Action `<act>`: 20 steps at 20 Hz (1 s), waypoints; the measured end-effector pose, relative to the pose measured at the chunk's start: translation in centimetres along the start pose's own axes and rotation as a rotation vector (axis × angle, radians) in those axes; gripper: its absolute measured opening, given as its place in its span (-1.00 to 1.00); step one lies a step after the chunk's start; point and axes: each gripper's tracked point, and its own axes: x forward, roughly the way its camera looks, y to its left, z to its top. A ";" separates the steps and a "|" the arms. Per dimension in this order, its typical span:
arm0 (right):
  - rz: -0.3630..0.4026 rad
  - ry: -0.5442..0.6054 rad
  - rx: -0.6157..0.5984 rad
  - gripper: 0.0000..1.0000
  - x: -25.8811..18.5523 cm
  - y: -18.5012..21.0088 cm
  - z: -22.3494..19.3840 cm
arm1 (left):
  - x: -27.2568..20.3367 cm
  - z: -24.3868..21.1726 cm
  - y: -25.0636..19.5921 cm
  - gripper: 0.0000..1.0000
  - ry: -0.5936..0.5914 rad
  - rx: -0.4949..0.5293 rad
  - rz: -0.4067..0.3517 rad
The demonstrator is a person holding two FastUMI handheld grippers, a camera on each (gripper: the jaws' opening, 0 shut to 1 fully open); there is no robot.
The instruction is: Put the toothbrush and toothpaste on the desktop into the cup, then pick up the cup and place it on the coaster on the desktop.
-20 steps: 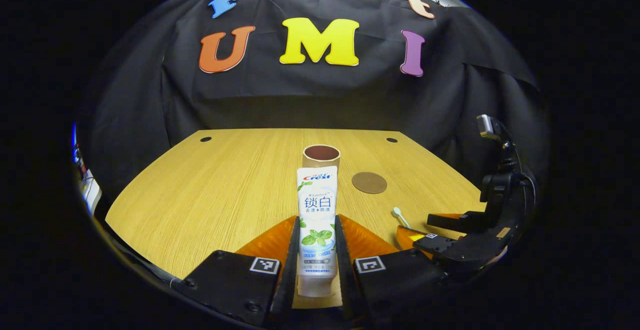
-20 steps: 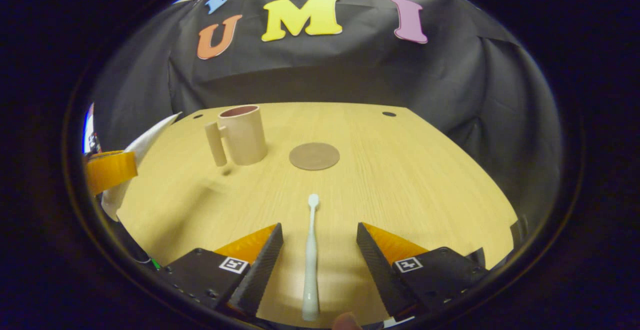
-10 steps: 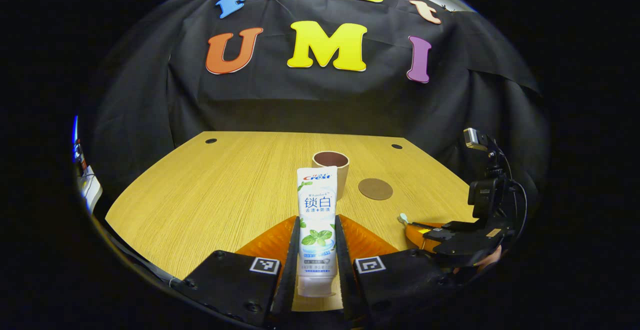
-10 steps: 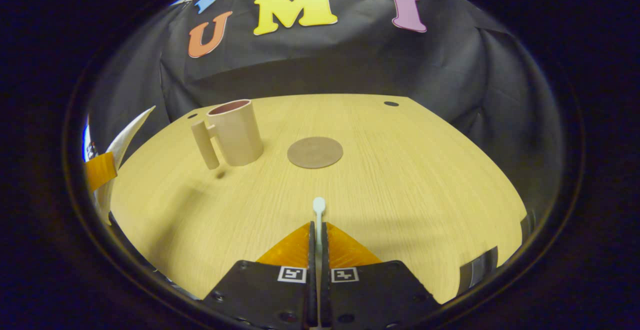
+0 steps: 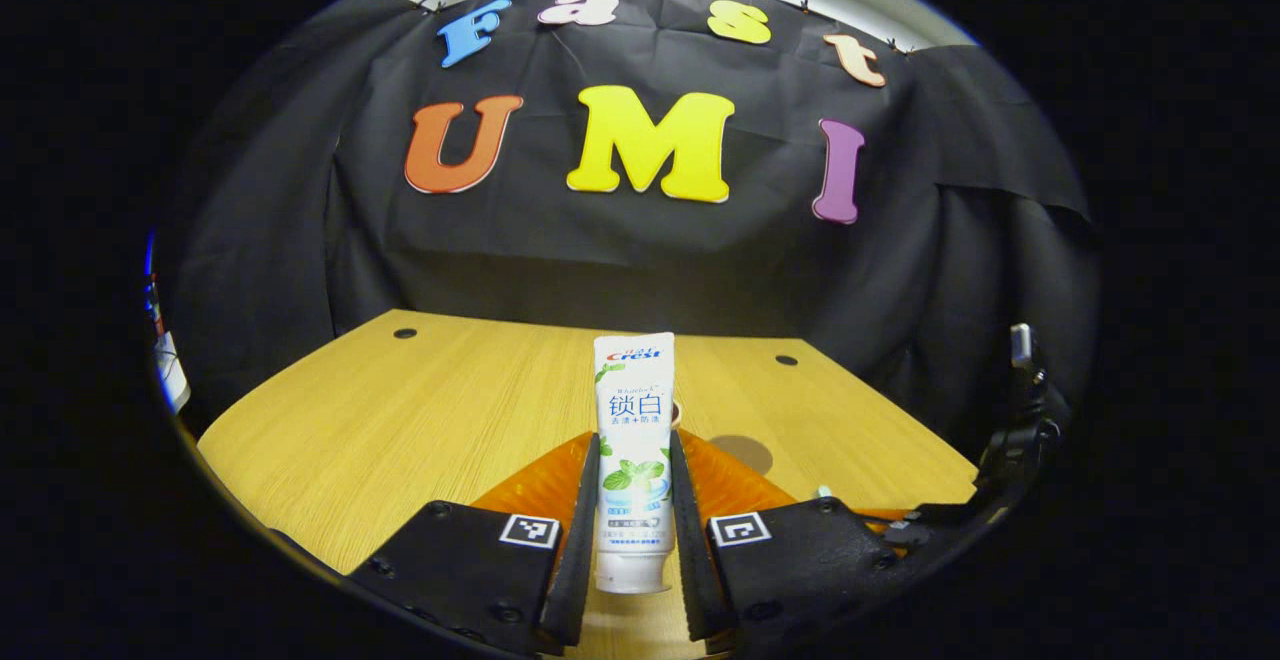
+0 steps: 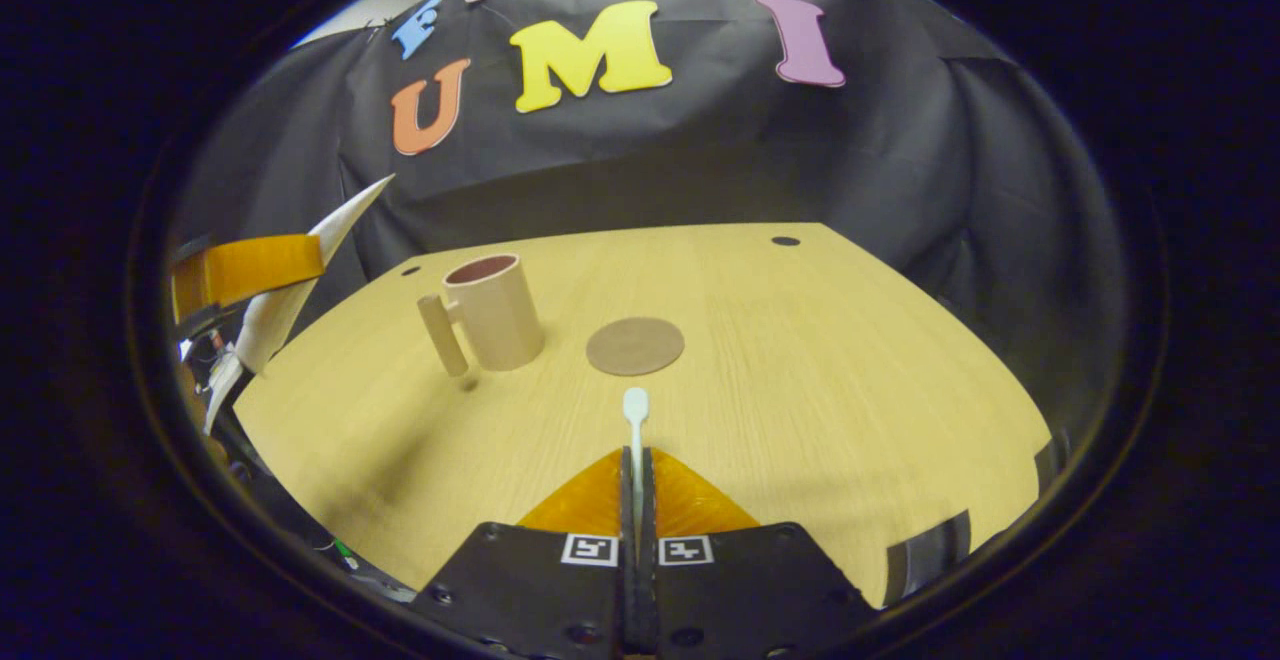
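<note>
Left gripper [image 5: 628,500] clamps toothpaste [image 5: 633,440] upright between fingers; right gripper [image 6: 637,470] pinches toothbrush [image 6: 635,420], head pointing forward; cup [image 6: 492,312] ahead-left, coaster [image 6: 635,346] just beyond brush tip; aim tube bottom-first over cup mouth, release low

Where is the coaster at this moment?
In the right gripper view, the coaster lies flat on the desktop, just right of the cup, beyond the toothbrush head.
</note>
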 end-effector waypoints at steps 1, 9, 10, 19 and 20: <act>0.006 -0.023 0.005 -1.00 -0.7 -0.1 0.6 | 1.3 1.2 0.0 -0.19 -0.047 0.013 0.011; 0.000 -0.164 0.019 -1.00 -5.5 -3.3 3.7 | 10.0 4.6 -0.7 -0.20 -0.224 -0.010 -0.011; 0.001 -0.164 0.030 -0.99 -5.7 -3.6 3.7 | 10.8 4.1 -0.9 -0.19 -0.209 -0.017 -0.019; -0.003 -0.176 0.026 -1.00 -5.0 -4.4 3.6 | 12.6 3.2 -1.6 -0.16 -0.177 -0.016 -0.032; 0.002 -0.182 0.029 -1.00 -5.1 -4.3 3.8 | 12.6 3.3 -1.5 -0.15 -0.182 -0.013 -0.032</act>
